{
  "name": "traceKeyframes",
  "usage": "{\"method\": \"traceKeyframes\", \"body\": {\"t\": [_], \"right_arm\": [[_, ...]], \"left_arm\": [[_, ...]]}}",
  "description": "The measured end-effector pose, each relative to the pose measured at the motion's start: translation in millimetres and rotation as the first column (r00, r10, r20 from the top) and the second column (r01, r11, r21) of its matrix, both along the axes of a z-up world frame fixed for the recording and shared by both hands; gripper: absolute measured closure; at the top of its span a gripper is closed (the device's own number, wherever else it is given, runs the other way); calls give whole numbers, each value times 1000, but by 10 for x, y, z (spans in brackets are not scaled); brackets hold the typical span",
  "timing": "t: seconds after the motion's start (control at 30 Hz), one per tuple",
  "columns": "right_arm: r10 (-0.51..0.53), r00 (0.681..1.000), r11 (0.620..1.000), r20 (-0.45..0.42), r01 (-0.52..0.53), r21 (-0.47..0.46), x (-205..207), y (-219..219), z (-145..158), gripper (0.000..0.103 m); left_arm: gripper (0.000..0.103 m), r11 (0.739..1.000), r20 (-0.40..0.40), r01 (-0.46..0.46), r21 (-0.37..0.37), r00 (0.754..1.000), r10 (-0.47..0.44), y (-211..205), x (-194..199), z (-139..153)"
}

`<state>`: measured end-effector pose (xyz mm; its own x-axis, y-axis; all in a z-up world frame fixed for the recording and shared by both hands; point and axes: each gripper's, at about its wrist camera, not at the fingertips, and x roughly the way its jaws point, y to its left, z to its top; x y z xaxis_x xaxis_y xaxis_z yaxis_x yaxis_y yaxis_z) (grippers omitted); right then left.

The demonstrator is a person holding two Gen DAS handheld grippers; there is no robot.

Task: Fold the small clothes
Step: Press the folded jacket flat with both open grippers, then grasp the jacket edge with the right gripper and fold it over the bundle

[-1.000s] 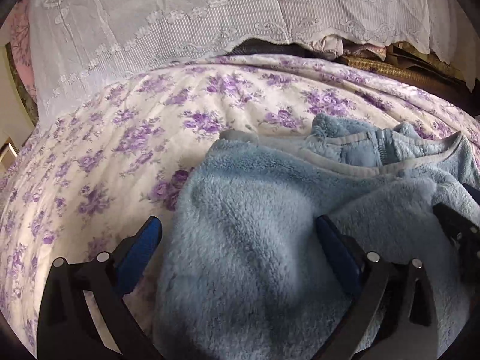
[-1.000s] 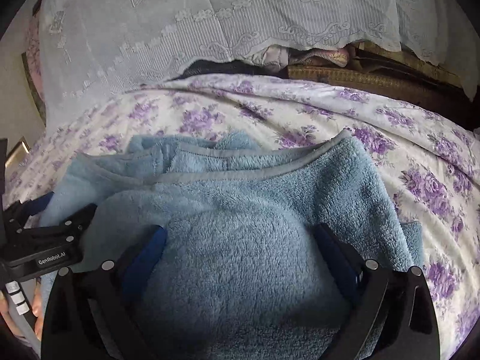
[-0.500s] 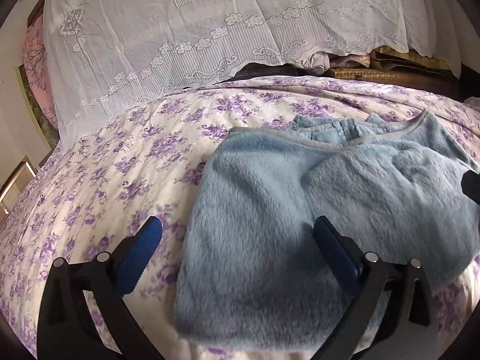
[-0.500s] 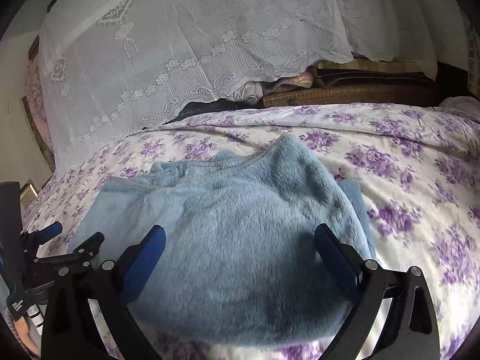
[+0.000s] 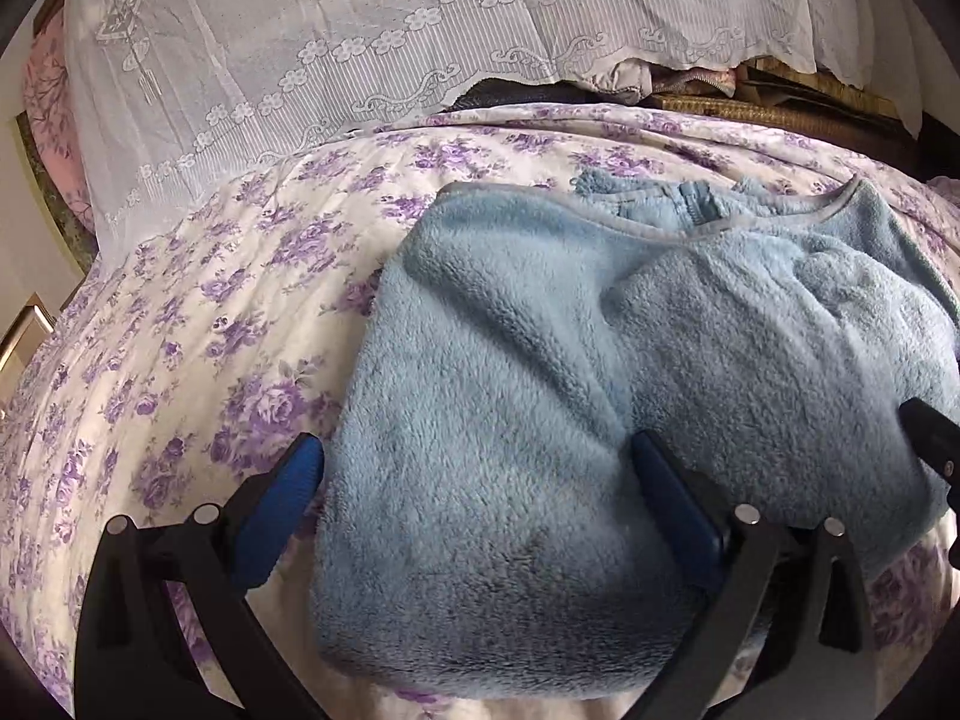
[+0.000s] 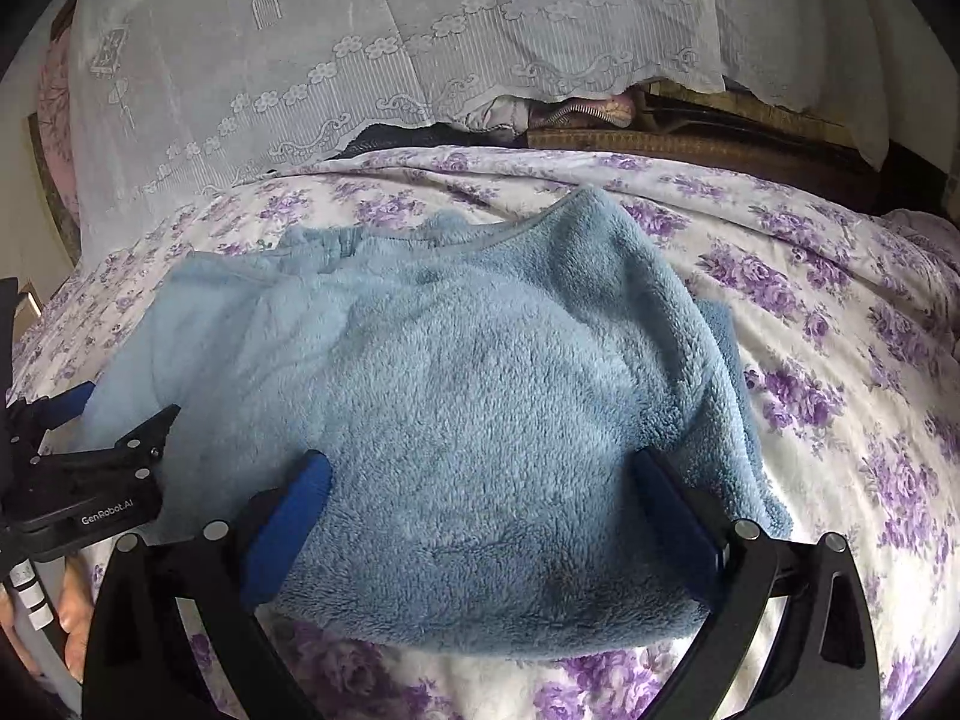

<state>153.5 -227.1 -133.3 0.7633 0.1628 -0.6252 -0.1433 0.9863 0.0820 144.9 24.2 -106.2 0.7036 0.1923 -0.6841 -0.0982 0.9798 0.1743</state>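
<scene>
A light blue fleece garment [image 5: 540,360] lies folded on the purple-flowered bedsheet [image 5: 180,330], its grey-trimmed neckline toward the back. My left gripper [image 5: 474,480] hovers open over the garment's near left part, one blue pad on either side of it and nothing pinched. In the right wrist view the same garment [image 6: 480,360] fills the middle. My right gripper [image 6: 480,492] is open over its near right part, holding nothing. The left gripper [image 6: 90,468] shows at the left edge of that view, held by a hand [image 6: 72,618].
A white lace cloth [image 5: 420,30] hangs across the back of the bed. Under its hem sit piled fabrics and a woven mat [image 5: 750,102]. Flowered sheet [image 6: 840,360] stretches to the right of the garment, and pink fabric [image 5: 48,90] shows at far left.
Both grippers drew back and up from the garment half a second ago, then came down close over it again. They stayed open throughout, and the garment kept its folded shape.
</scene>
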Motion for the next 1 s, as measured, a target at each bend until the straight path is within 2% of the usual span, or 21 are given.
{"method": "traceKeyframes", "body": {"t": [0.23, 0.43, 0.47, 0.53, 0.63, 0.8, 0.87, 1.0], "right_arm": [[9, 1000, 1000, 2, -9, 24, -17, -26, 13, 3], [46, 999, 990, 23, -48, 135, -85, -184, 73, 3], [56, 998, 982, 35, -62, 177, -124, -238, 100, 3], [57, 997, 960, 59, -71, 271, -206, -350, 166, 3], [22, 998, 898, 51, -43, 438, -342, -652, 124, 3], [-18, 1000, 819, -9, 20, 573, -501, -933, 14, 3], [-30, 999, 776, -40, 49, 629, -532, -1016, -60, 3], [-3, 987, 681, -163, 121, 723, -466, -1125, -285, 3]], "left_arm": [[4, 1000, 26, -22, 10, 999, 21, -3, -122, 51], [4, 998, 53, -56, 15, 997, 55, -7, -352, 135], [4, 998, 59, -59, 17, 997, 58, -20, -401, 148], [4, 998, 68, -60, 23, 996, 58, -43, -463, 170], [4, 998, 77, -56, 36, 996, 53, -82, -526, 188], [4, 998, 78, -55, 38, 996, 52, -94, -554, 198], [4, 998, 76, -55, 34, 996, 52, -89, -558, 203], [4, 998, 77, -53, 35, 996, 50, -93, -564, 204]]}}
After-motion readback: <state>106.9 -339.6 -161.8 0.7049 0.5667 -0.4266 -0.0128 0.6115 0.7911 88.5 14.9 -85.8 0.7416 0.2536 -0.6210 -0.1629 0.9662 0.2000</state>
